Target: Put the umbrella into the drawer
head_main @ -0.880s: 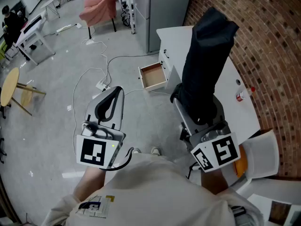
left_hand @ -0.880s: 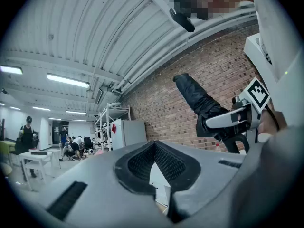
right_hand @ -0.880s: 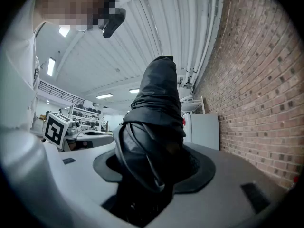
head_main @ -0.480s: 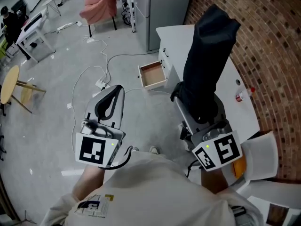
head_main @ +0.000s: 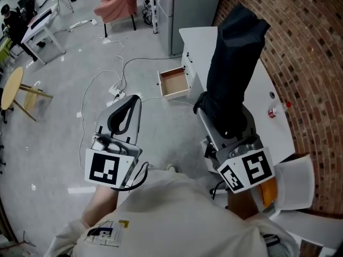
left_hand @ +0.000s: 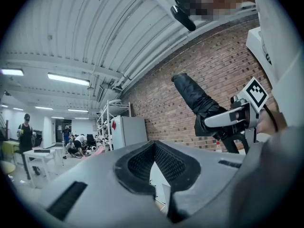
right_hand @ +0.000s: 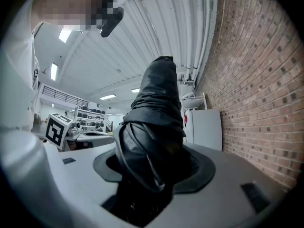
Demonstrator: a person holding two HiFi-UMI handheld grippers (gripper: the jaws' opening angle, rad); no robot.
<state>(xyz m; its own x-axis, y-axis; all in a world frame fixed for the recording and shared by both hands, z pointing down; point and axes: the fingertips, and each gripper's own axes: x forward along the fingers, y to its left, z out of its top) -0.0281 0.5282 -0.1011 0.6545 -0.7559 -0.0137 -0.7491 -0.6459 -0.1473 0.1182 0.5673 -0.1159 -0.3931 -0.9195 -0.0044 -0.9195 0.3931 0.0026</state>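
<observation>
A black folded umbrella (head_main: 236, 63) stands up out of my right gripper (head_main: 222, 125), which is shut on its lower end; in the right gripper view the umbrella (right_hand: 154, 122) fills the space between the jaws. An open wooden drawer (head_main: 174, 84) sticks out of a white cabinet (head_main: 188, 63) ahead on the floor, apart from both grippers. My left gripper (head_main: 133, 101) hangs left of the umbrella, shut with nothing in it; its pads (left_hand: 142, 163) meet at the tips. The left gripper view shows the umbrella (left_hand: 194, 99) and the right gripper (left_hand: 232, 120) at the right.
A white table (head_main: 278, 90) along the brick wall carries a small red-capped bottle (head_main: 276, 110). Cables (head_main: 115, 84) trail over the grey floor left of the drawer. A tall grey cabinet (head_main: 187, 9), a pink chair (head_main: 115, 4) and a round wooden table (head_main: 10, 90) stand farther off.
The head view has drifted a little. Both grippers keep their places, and the umbrella stays held in the right one.
</observation>
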